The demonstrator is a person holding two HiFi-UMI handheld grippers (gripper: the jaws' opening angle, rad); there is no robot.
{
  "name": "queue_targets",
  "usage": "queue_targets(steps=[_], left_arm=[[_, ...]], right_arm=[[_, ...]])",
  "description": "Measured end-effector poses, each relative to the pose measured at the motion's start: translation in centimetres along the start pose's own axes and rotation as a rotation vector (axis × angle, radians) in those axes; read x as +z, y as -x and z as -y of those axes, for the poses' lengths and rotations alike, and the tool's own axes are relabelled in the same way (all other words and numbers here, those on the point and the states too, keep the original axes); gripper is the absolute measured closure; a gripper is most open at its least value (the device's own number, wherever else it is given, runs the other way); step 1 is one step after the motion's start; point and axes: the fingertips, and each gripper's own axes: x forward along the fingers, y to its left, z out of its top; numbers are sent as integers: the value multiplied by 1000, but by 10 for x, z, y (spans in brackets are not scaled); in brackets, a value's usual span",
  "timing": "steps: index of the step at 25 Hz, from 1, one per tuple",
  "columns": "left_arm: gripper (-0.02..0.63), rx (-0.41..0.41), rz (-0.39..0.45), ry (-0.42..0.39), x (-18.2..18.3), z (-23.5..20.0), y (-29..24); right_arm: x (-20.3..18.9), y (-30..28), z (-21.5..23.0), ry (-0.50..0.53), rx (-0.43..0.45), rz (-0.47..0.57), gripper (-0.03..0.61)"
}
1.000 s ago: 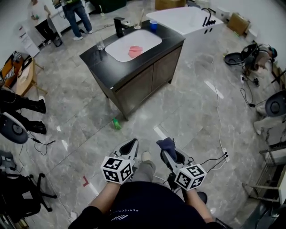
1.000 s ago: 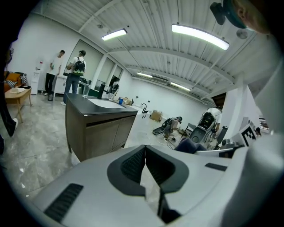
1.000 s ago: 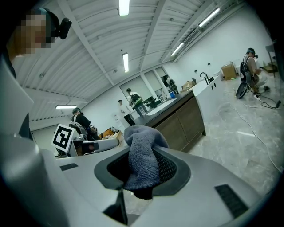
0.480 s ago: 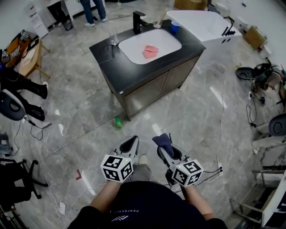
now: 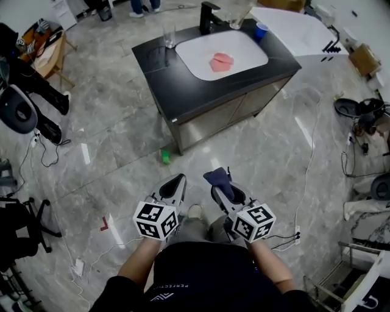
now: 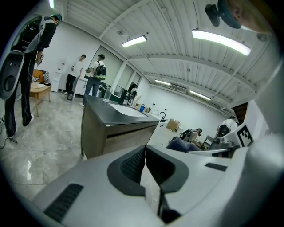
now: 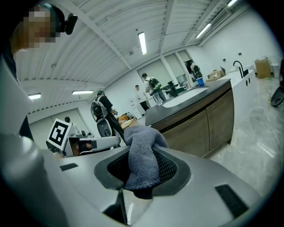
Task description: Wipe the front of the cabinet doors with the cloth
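A vanity cabinet (image 5: 214,119) with a black top and brown wooden doors stands on the marble floor ahead of me, well beyond both grippers. In the right gripper view its two doors (image 7: 202,127) face me. My right gripper (image 5: 220,183) is shut on a dark blue-grey cloth (image 5: 217,177), which bulges out between the jaws (image 7: 143,155). My left gripper (image 5: 173,186) is held beside it, shut and empty, with its jaws pressed together (image 6: 144,165). The cabinet's corner (image 6: 116,135) shows past them.
On the cabinet top are a white sink (image 5: 201,58) holding a pink rag (image 5: 221,61), a black faucet (image 5: 209,15), a glass (image 5: 169,35) and a blue cup (image 5: 261,30). A green object (image 5: 164,157) lies on the floor near the cabinet. Cables (image 5: 303,164) run right; chairs (image 5: 18,109) stand left.
The cabinet has drawn nearer and shifted right in the head view as I walk toward it. Both grippers keep their pose, the cloth still held in the right one.
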Motion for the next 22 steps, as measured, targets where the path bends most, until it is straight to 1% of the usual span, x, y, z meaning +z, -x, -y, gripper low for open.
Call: queue_targets(steps=[3, 7, 12, 14, 22], left_arm=[[604, 27, 12, -6, 0, -4, 0], [604, 63, 29, -5, 1, 3, -11], [604, 152, 53, 29, 3, 1, -26], [604, 189, 66, 46, 4, 3, -35], [604, 308, 73, 71, 8, 15, -78]], right_arm=[[-1, -8, -6, 21, 47, -20, 456], [5, -19, 5, 39, 100, -47, 456], [17, -33, 20, 72, 181, -83, 456], [23, -33, 31, 85, 211, -102, 456], [46, -40, 83, 110, 302, -165, 456]])
